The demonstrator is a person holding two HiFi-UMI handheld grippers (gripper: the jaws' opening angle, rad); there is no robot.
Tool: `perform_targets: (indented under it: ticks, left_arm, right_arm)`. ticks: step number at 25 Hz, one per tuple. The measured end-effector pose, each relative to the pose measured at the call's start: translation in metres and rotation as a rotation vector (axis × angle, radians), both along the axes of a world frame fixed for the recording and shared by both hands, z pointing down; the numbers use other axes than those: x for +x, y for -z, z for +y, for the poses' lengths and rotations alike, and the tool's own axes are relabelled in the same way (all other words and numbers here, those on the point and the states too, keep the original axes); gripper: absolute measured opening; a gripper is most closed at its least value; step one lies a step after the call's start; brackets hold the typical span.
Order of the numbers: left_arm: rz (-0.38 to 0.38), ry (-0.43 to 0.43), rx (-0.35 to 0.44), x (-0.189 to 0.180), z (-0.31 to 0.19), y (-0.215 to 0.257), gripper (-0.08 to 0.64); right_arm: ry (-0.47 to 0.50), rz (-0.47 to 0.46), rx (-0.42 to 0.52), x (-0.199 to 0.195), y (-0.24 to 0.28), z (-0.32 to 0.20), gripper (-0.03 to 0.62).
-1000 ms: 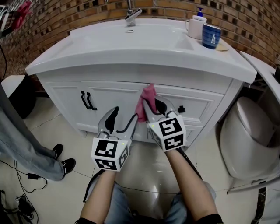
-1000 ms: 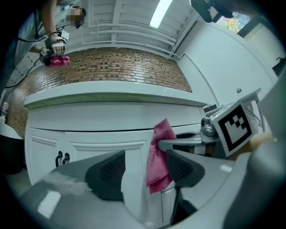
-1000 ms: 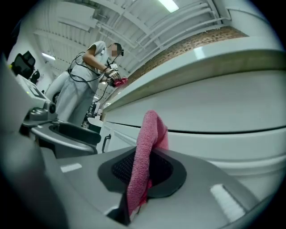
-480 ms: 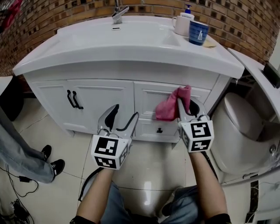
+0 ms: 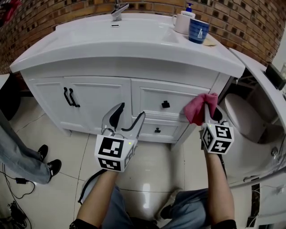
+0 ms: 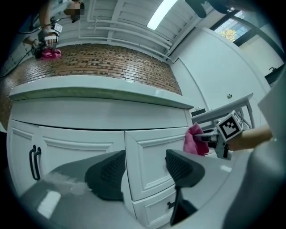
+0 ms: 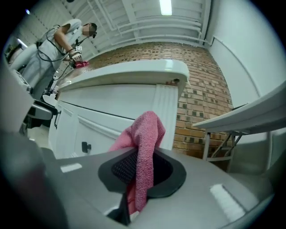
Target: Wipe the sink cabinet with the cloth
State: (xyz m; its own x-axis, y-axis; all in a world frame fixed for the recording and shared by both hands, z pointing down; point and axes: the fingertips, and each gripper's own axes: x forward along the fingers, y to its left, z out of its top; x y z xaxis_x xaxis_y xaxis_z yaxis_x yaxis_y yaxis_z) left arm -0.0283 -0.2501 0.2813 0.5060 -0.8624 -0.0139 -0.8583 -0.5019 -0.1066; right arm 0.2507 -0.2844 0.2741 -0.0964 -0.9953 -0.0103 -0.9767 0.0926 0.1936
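A white sink cabinet (image 5: 103, 96) with black handles fills the head view under a white basin top. My right gripper (image 5: 208, 107) is shut on a pink cloth (image 5: 198, 108), which hangs against the cabinet's right front corner beside the upper drawer. In the right gripper view the cloth (image 7: 142, 147) is draped over the shut jaws, with the cabinet corner (image 7: 165, 112) just behind. My left gripper (image 5: 128, 118) hangs open and holds nothing, in front of the lower drawers; in the left gripper view it (image 6: 144, 172) faces the drawer front (image 6: 154, 156), and the cloth (image 6: 195, 139) shows at the right.
A tap (image 5: 118, 10), a white soap pump bottle (image 5: 183, 20) and a blue cup (image 5: 199, 30) stand on the basin top. A white toilet (image 5: 250, 120) sits close to the right of the cabinet. A person's legs and shoes (image 5: 27, 156) are at the left, with cables (image 5: 13, 197) on the tiled floor.
My right gripper has carried the pink cloth rightward along the cabinet front, from the middle to the right corner. The left gripper stayed open and about in place.
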Motion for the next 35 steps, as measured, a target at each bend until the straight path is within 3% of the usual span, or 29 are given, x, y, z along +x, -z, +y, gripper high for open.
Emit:
perform_targets:
  ticks: [5,10,13,16,19,23,30,33,35]
  left_arm:
    - [0.001,0.070,-0.011,-0.030,-0.010,-0.001,0.287]
    - [0.086,0.129,-0.015,-0.072,-0.002,0.011,0.287]
    - [0.061,0.140,0.002,-0.081,0.007,0.017,0.287]
    - [0.054,0.152,0.009,-0.092,0.012,0.019,0.287]
    - [0.062,0.166,0.010,-0.100,0.011,0.018,0.287]
    - [0.062,0.150,0.008,-0.092,0.006,0.015,0.287]
    - [0.055,0.094,0.007,-0.064,0.002,0.014,0.287]
    - [0.055,0.081,0.007,-0.059,0.001,0.014,0.287]
    - [0.060,0.077,0.004,-0.057,0.002,0.014,0.287]
  right_arm:
    - [0.255,-0.013,0.043,-0.104,0.020,0.005,0.049]
    - [0.544,0.043,0.016,-0.235,0.012,0.010,0.049]
    - [0.603,0.106,-0.001,-0.284,-0.005,0.002,0.049]
    - [0.564,0.163,-0.019,-0.304,-0.023,-0.015,0.049]
    - [0.439,0.189,-0.037,-0.284,-0.026,-0.030,0.049]
    - [0.222,0.283,-0.078,-0.217,-0.030,-0.038,0.048]
    - [0.136,0.338,-0.055,-0.145,-0.020,-0.018,0.048]
    - [0.033,0.326,-0.093,-0.088,-0.029,-0.019,0.048]
    - [0.027,0.341,-0.102,-0.059,-0.031,-0.016,0.045]
